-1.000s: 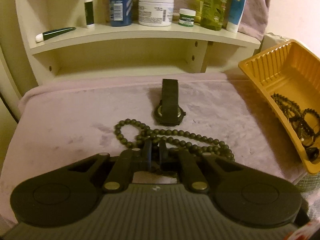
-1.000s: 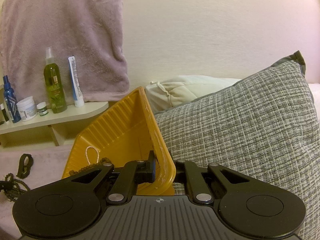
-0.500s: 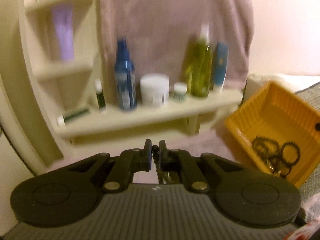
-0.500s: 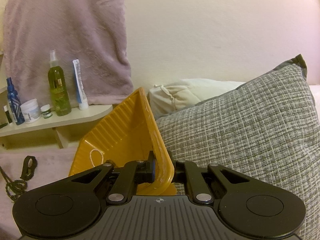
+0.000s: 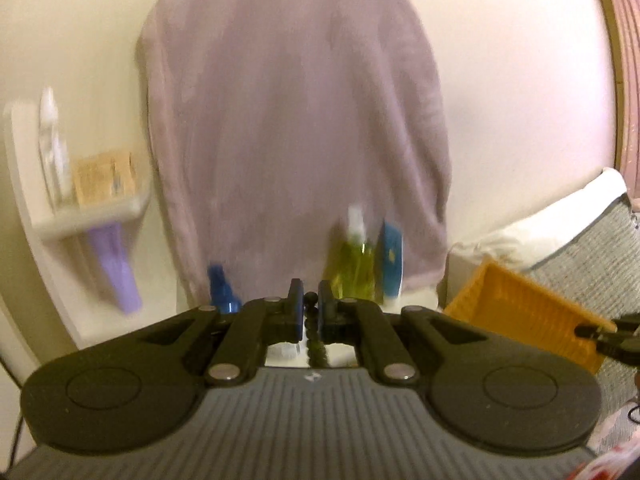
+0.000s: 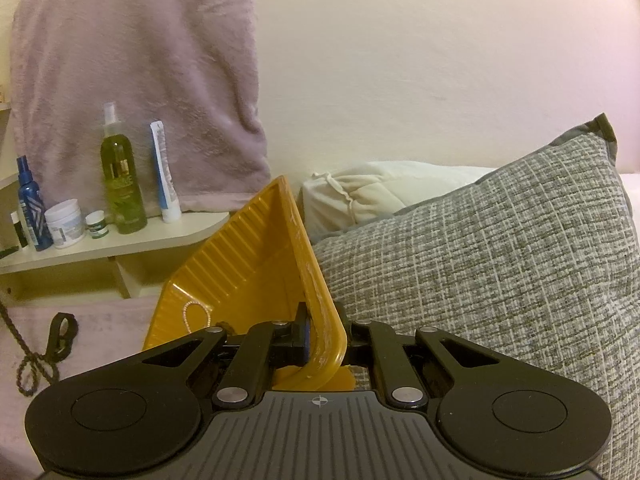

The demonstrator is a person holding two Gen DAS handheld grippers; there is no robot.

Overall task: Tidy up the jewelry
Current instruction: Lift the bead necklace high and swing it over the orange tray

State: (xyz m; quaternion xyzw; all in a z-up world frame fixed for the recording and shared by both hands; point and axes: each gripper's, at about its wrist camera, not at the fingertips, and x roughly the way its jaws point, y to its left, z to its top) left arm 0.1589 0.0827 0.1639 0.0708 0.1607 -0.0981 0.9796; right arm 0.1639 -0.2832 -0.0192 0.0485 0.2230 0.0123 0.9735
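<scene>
Your left gripper (image 5: 311,300) is clamped on a strand of dark round beads (image 5: 312,326), which hangs between the pads at lower centre of the left wrist view. In the right wrist view the same strand trails down at the far left edge to a loop on the mauve plush cloth (image 6: 104,320). Your right gripper (image 6: 322,330) pinches the near rim of the ribbed orange plastic tray (image 6: 256,276), holding it tilted at frame centre against the grey woven cushion (image 6: 500,260).

A pale beaded loop (image 6: 194,314) already lies inside the tray; other contents sit behind the gripper body. The bead strand has yet to reach the tray, and a black strapped watch (image 6: 60,334) waits on the cloth at lower left, so the sorting looks partly done.

The left view is blurred: the bottles on the cream wooden shelf (image 6: 120,242) smear, and the strand's lower length is hidden beneath the gripper.
</scene>
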